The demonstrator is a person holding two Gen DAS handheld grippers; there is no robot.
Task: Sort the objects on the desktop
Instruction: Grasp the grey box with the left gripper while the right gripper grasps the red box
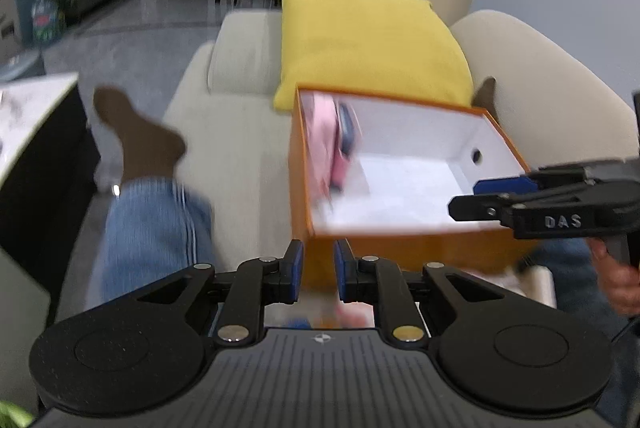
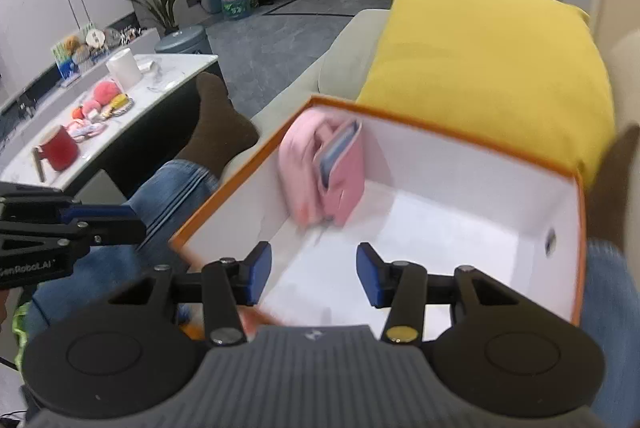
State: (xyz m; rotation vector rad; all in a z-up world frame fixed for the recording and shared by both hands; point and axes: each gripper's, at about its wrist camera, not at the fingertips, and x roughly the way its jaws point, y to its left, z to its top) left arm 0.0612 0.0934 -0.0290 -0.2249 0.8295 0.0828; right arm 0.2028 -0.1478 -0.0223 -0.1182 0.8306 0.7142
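An orange box [image 1: 392, 100] [image 2: 440, 132] with a white inside rests on the person's lap on the sofa. A pink pouch [image 1: 324, 144] [image 2: 340, 172] with something blue [image 2: 338, 148] tucked in it leans against the box's far left wall. My left gripper [image 1: 319, 264] [image 2: 138, 224] is shut with nothing visibly held, just outside the box's near left corner. My right gripper [image 2: 314, 268] [image 1: 466, 198] hovers over the near part of the box, open, with only the white floor showing between its blue pads.
A yellow cushion [image 1: 360, 36] [image 2: 480, 68] stands behind the box on the beige sofa. The person's jeans leg and brown sock [image 2: 220, 124] stretch to the left. A marble coffee table [image 2: 168, 76] holds a red mug [image 2: 60, 148], pink toys [image 2: 106, 92] and a white roll [image 2: 124, 68].
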